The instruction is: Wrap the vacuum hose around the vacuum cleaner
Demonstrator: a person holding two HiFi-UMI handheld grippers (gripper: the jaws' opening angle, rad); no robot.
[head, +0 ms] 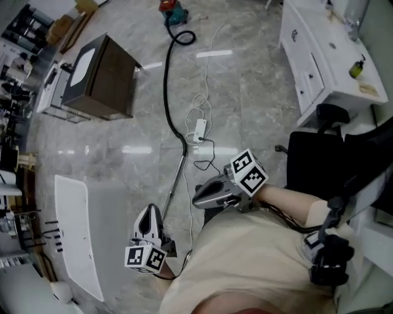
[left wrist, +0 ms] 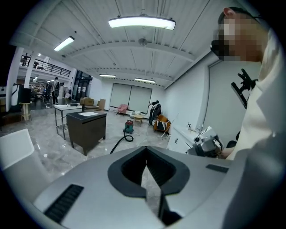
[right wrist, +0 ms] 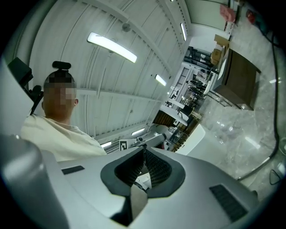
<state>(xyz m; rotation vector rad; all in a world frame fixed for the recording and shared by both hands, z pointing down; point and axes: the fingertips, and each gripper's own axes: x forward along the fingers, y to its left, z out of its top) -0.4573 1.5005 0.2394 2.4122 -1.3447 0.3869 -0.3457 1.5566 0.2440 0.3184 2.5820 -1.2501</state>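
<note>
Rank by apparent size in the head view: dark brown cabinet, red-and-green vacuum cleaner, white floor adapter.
1. Dark brown cabinet, largest.
2. Red-and-green vacuum cleaner and white floor adapter look similar; the vacuum is far off and cropped, so unranked.

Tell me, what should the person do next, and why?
Probably open the left gripper and reach down for the metal wand beside it. Both it and the right gripper are shut and empty, and the hose lies stretched across the floor.
</note>
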